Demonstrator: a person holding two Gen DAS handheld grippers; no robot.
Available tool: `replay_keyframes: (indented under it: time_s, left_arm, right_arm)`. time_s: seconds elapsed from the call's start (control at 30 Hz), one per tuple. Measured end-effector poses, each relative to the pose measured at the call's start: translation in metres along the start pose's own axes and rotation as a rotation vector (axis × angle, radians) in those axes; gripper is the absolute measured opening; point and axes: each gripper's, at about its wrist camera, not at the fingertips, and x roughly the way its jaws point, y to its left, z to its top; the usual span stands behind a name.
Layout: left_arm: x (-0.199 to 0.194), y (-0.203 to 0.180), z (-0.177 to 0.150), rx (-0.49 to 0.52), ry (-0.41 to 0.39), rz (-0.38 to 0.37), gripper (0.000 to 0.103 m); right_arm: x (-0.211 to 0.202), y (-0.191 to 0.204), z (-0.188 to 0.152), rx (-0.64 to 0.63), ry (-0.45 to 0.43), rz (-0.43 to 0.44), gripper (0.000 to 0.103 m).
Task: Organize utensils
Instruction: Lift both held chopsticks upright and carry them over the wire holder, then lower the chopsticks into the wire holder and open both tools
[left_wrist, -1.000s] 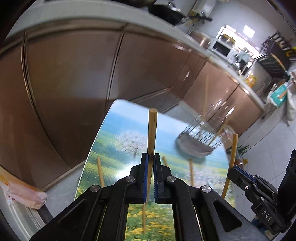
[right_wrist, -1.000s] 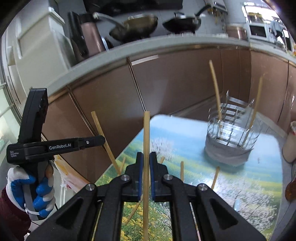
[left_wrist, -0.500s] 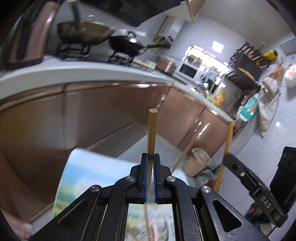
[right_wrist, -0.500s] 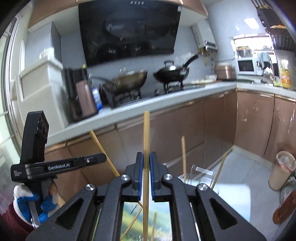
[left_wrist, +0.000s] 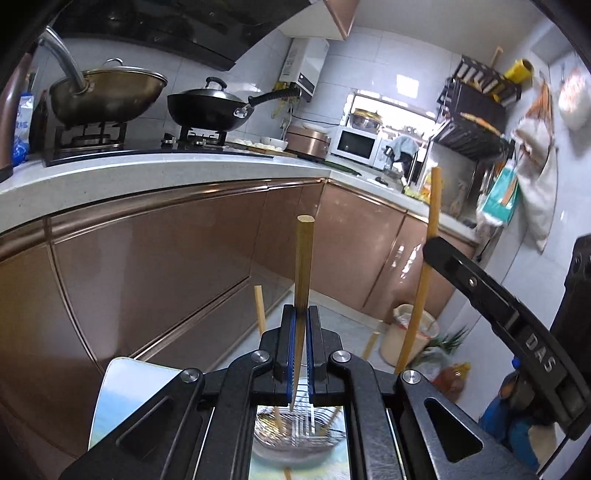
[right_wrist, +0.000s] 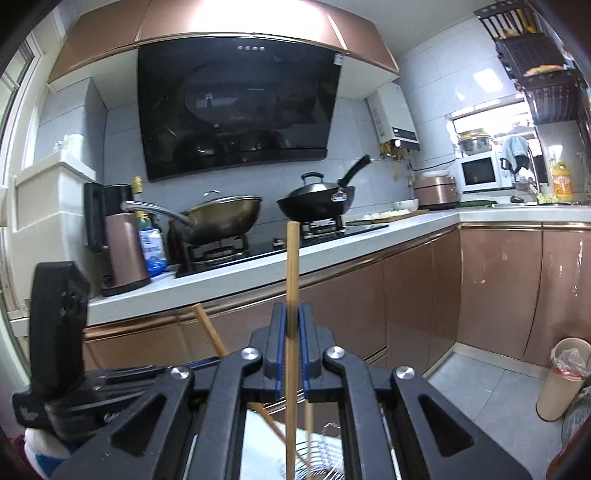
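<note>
Here, two hand-held grippers raised side by side above a wire utensil holder (left_wrist: 301, 430). Left gripper (left_wrist: 301, 354): blue-padded jaws closed tight on a bamboo chopstick (left_wrist: 303, 258), stick upright, blunt top well above the fingertips, lower end running down between the fingers toward the holder's wire rim. Right gripper (right_wrist: 291, 354): likewise clamped on a second bamboo chopstick (right_wrist: 292, 280), upright, top end level with the stove (right_wrist: 236, 247) in the background, lower part passing down through the frame over the holder (right_wrist: 325, 461).

In the left wrist view, right gripper's body (left_wrist: 517, 332) at the right edge, its chopstick (left_wrist: 424, 266) standing slightly tilted beside it. More chopsticks already in the holder, leaning at angles: one pale end (left_wrist: 259, 310) poking up left of the left gripper's fingers, another short tip (left_wrist: 371, 343) to the right. Holder resting on a table with a printed landscape top (left_wrist: 110, 406), only a corner showing.

In the right wrist view, left gripper's housing (right_wrist: 55, 332) at lower left, with a blue-and-white gloved hand (right_wrist: 44, 454) under it, and its chopstick (right_wrist: 210, 328) slanting up beside the housing.

Behind: brown cabinet fronts (right_wrist: 498, 295), a brass-coloured wok (right_wrist: 221, 218), a black lidded wok (right_wrist: 317, 203), a range hood (right_wrist: 236, 110), a microwave (right_wrist: 480, 173), a bin with a liner (right_wrist: 565, 376).
</note>
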Motion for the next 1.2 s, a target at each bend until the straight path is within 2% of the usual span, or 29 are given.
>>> replay_keyframes:
  time_s: [0.3, 0.53, 0.73, 1.2]
  left_arm:
    - [0.039, 0.000, -0.034, 0.026, -0.021, 0.013, 0.005]
    - [0.062, 0.001, -0.065, 0.027, 0.041, 0.012, 0.005]
    - [0.067, 0.002, -0.075, 0.016, 0.067, 0.022, 0.005]
    - [0.063, -0.004, -0.077, 0.040, 0.065, 0.045, 0.005]
  right_arm:
    - [0.032, -0.030, -0.059, -0.018, 0.011, -0.082, 0.006]
    - [0.042, -0.043, -0.095, -0.007, 0.065, -0.106, 0.006]
    - [0.042, -0.046, -0.106, -0.022, 0.075, -0.137, 0.006]
    - [0.057, -0.050, -0.130, -0.027, 0.086, -0.181, 0.007]
